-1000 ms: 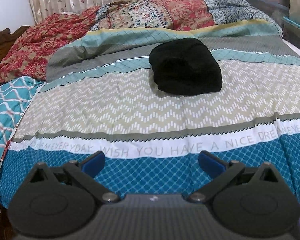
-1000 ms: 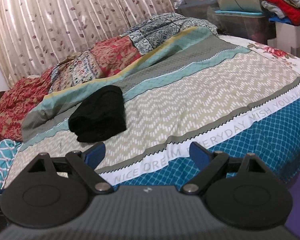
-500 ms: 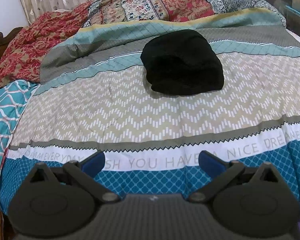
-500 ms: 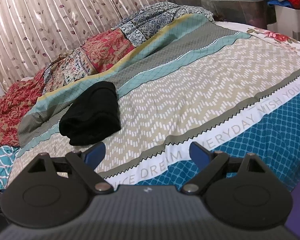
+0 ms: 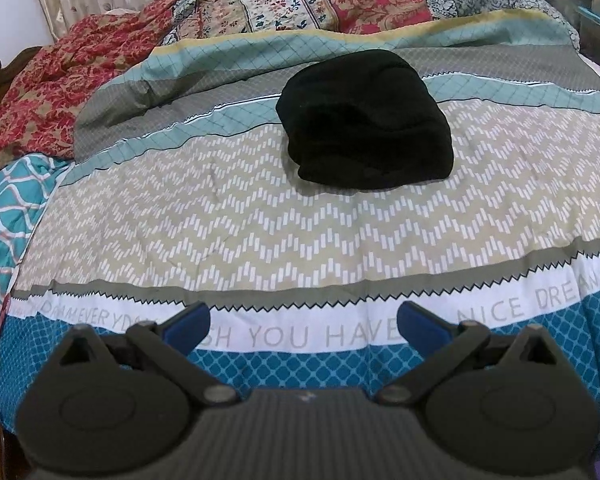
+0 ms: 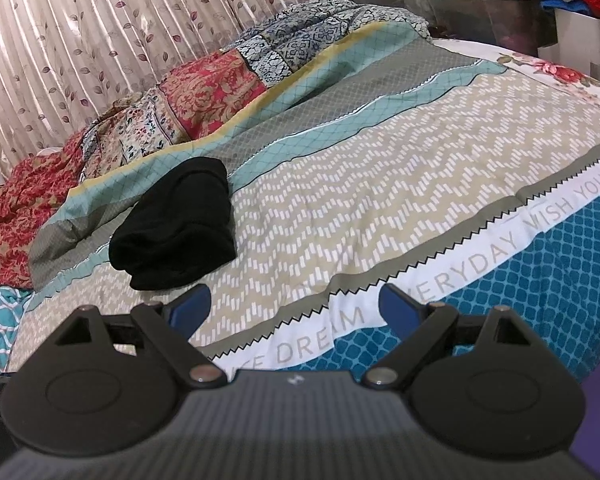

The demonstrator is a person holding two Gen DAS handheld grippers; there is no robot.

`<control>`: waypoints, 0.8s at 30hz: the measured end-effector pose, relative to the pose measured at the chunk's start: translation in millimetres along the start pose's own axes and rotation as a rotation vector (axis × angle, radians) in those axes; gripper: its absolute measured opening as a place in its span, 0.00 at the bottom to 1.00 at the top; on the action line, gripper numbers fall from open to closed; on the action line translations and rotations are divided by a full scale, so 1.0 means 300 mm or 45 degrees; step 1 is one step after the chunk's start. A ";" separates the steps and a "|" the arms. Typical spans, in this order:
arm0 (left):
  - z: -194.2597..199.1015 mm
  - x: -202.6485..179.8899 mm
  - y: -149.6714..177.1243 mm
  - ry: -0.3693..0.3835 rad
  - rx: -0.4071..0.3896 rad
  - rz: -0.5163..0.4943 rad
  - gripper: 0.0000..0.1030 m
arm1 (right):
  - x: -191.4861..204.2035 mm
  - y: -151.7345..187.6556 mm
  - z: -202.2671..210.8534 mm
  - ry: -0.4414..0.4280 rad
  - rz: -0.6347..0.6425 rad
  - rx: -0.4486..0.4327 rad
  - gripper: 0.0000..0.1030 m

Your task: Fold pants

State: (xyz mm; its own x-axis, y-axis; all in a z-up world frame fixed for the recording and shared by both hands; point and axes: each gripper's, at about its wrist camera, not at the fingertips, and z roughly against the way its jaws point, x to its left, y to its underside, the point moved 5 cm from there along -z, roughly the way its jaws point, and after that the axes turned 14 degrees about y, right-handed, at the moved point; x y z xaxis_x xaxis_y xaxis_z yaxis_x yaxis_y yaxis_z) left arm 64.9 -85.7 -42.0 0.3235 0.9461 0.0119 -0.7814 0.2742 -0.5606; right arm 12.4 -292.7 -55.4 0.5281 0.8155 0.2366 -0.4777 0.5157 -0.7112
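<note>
Pants (image 5: 366,120) lay bundled on the bedspread (image 5: 260,232), well ahead of your left gripper (image 5: 304,320) and right gripper (image 6: 290,306) — both spread apart, holding nothing — so a one-layer pinch risked unrolling that loose bundle.

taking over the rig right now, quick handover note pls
Left gripper: open, empty, hovering over the near edge of the bed.
Right gripper: open, empty, also short of the pants.
Pants: black, in a compact bundle on the bedspread, touched by neither gripper.
Done: the pants look folded into a thick stack.
Left: check whether the bundle needs tidying; otherwise probably nothing.
</note>
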 end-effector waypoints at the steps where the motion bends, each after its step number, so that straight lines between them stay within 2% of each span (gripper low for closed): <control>1: -0.002 0.000 -0.003 0.002 0.001 -0.001 1.00 | 0.003 -0.001 -0.002 -0.001 0.002 0.000 0.90; 24: -0.005 0.044 -0.017 0.022 -0.008 0.045 1.00 | 0.081 -0.003 -0.005 -0.020 0.061 0.004 0.90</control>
State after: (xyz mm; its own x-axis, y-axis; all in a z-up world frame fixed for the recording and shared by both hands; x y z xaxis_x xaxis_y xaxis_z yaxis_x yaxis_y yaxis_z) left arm 74.1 -74.7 -40.1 0.3048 0.9522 -0.0223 -0.7891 0.2393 -0.5657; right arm 26.8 -273.7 -50.1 0.4936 0.8433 0.2126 -0.5047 0.4768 -0.7197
